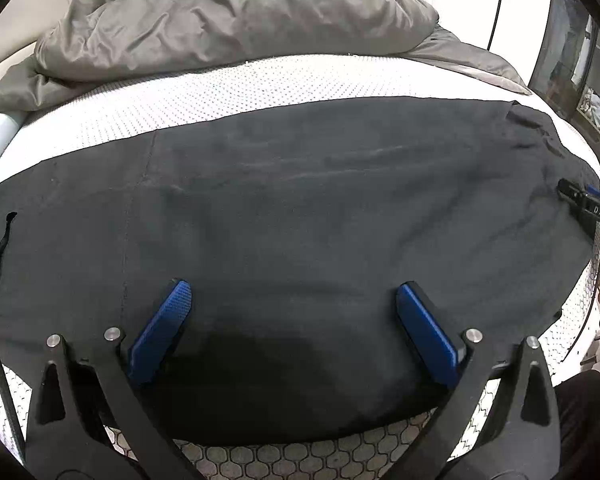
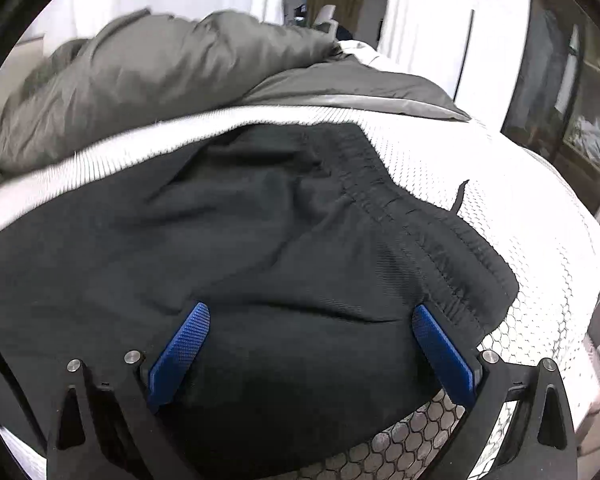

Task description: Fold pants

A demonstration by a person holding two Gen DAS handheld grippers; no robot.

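Black pants [image 1: 300, 216] lie spread flat across a white mattress [image 1: 220, 92]. My left gripper [image 1: 294, 294] is open just above the pants' near part, blue pads wide apart, nothing between them. In the right wrist view the pants [image 2: 240, 248] show their elastic waistband [image 2: 432, 236] running to the right, with a drawstring end [image 2: 460, 196] on the mattress [image 2: 520, 220]. My right gripper [image 2: 310, 316] is open over the cloth near the waistband corner, holding nothing. Its tip also shows at the right edge of the left wrist view [image 1: 576, 196].
A crumpled grey duvet [image 1: 228, 20] is piled at the far side of the bed, also in the right wrist view [image 2: 148, 88]. A glass-door cabinet [image 1: 580, 80] stands to the right. The mattress's near edge has a hexagon pattern [image 1: 300, 460].
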